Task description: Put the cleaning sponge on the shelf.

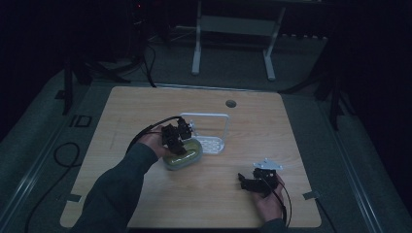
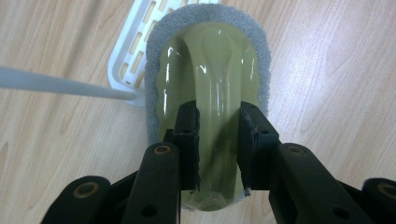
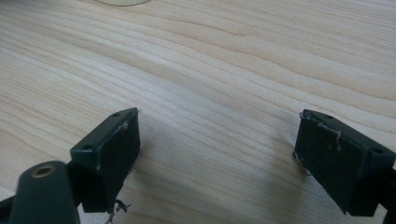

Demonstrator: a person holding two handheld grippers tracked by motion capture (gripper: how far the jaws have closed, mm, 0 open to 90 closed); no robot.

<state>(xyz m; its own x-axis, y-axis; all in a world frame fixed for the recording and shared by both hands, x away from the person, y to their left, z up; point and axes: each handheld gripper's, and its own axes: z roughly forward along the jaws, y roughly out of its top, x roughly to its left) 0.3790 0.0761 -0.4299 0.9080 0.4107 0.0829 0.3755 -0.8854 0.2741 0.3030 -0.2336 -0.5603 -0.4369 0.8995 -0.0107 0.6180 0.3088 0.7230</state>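
Note:
A pale green scrubber [image 1: 186, 156] with a glossy arched handle and a grey pad [image 2: 159, 32] around its rim lies on the wooden table [image 1: 145, 107]. My left gripper [image 1: 176, 138] comes down on it from above. In the left gripper view my left gripper [image 2: 219, 116] has both jaws pressed on the sides of the scrubber's handle [image 2: 210, 60]. My right gripper [image 1: 255, 183] rests low over the table at the front right, held by a hand. Its jaws stand wide apart in the right gripper view, my right gripper [image 3: 217, 135] holding nothing over bare wood.
A white slotted rack [image 1: 210, 131] with an upright frame stands just right of and behind the scrubber; its base [image 2: 126, 60] touches the pad. A round cable hole [image 1: 231, 103] is at the table's back. A table frame [image 1: 233, 29] stands on the dark floor beyond.

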